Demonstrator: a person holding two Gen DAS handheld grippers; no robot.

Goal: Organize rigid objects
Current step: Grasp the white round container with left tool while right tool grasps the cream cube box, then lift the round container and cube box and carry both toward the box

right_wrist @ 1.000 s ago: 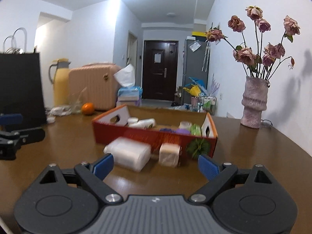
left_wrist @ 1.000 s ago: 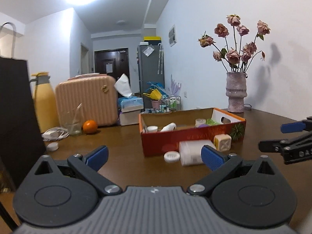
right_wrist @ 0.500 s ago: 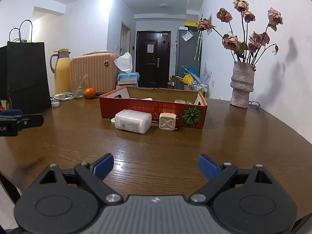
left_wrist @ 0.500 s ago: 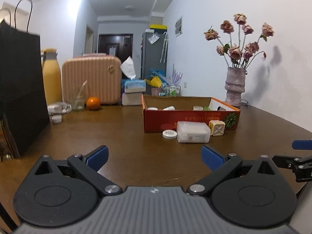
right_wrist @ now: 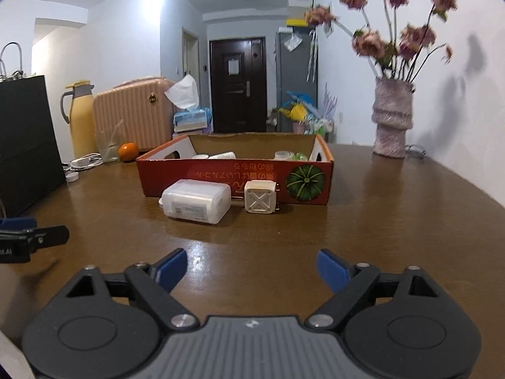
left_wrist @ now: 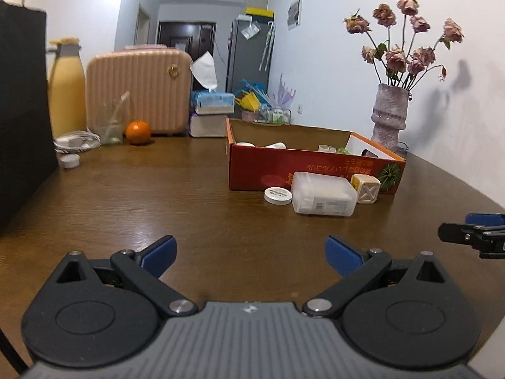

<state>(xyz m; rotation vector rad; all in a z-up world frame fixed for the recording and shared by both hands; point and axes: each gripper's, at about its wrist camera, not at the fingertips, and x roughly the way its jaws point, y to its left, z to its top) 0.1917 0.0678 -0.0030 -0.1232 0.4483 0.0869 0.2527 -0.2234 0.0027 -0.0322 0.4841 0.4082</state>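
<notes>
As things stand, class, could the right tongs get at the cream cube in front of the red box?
Probably yes: only bare table lies between the right tongs, empty and closing, and the cream cube.

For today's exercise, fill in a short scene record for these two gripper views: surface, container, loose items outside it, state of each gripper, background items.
surface: brown wooden table
container: open red cardboard box, a few small items inside
loose items: translucent plastic case, cream cube and white round lid, all in front of the box
left gripper: open, nothing between its fingers
right gripper: jaws closing, nothing between them
background: vase of dried roses, orange, pink suitcase, yellow thermos, black paper bag
</notes>
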